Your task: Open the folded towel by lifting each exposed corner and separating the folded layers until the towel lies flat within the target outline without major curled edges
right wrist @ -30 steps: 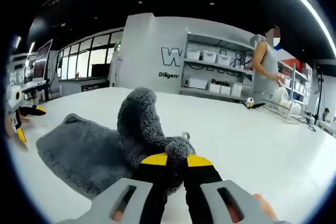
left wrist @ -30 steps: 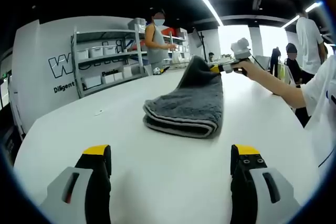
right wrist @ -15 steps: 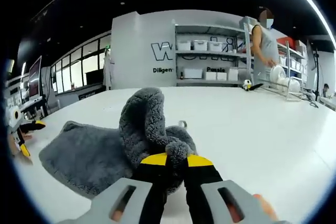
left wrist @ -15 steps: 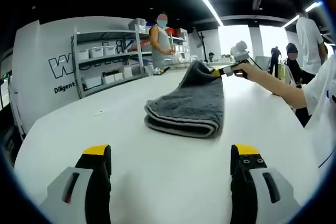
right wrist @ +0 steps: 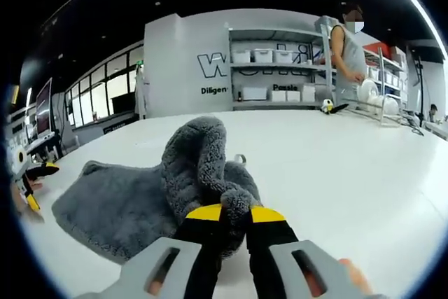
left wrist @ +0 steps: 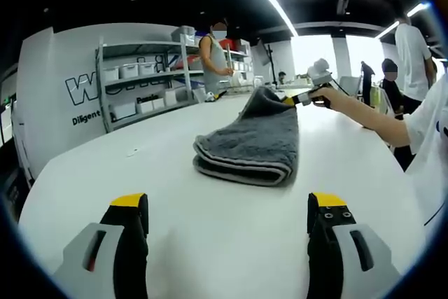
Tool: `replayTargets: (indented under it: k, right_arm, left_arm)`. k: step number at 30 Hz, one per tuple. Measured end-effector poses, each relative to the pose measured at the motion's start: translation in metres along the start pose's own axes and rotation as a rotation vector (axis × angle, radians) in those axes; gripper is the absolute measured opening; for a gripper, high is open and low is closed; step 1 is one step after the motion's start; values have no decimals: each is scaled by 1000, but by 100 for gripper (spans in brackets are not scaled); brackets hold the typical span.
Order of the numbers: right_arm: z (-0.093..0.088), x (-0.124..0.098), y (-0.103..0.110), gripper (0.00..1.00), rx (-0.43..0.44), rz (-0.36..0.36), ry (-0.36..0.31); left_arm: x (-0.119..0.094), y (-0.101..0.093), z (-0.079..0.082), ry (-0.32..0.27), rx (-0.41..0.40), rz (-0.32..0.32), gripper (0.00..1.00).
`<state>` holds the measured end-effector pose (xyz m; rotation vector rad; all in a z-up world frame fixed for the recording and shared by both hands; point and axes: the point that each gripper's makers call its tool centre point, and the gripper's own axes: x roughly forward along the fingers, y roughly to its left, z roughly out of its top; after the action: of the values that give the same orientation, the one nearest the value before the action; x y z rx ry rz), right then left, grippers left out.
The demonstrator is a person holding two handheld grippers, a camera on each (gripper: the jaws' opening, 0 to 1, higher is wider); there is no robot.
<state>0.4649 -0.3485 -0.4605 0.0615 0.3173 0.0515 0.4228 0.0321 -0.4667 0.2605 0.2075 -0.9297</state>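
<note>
Towel (right wrist: 133, 204) corner pinched in right tongs (right wrist: 228, 216) | left tongs (left wrist: 227, 208) wide, empty

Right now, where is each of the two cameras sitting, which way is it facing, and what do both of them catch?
Left gripper view: rides the open left gripper low over the white table, facing the folded grey towel; the person's outstretched arm and right gripper pinch its far corner.
Right gripper view: rides the right gripper, shut on a bunched corner, looking back along the towel; the left gripper sits at the left edge.
Shared: towel, table, wall shelves and a bystander.
</note>
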Motion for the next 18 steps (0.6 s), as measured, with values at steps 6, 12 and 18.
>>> replayTargets:
  k: [6, 12, 18]
  right_arm:
    - [-2, 1, -3, 10, 9, -4, 11]
    - [-1, 2, -7, 13, 8, -11, 11]
    - [1, 3, -15, 17, 12, -30, 11]
  left_arm:
    - [0, -4, -1, -1, -2, -1, 93]
    - [0, -7, -1, 0, -6, 2, 93]
    - [3, -10, 2, -7, -7, 0, 93]
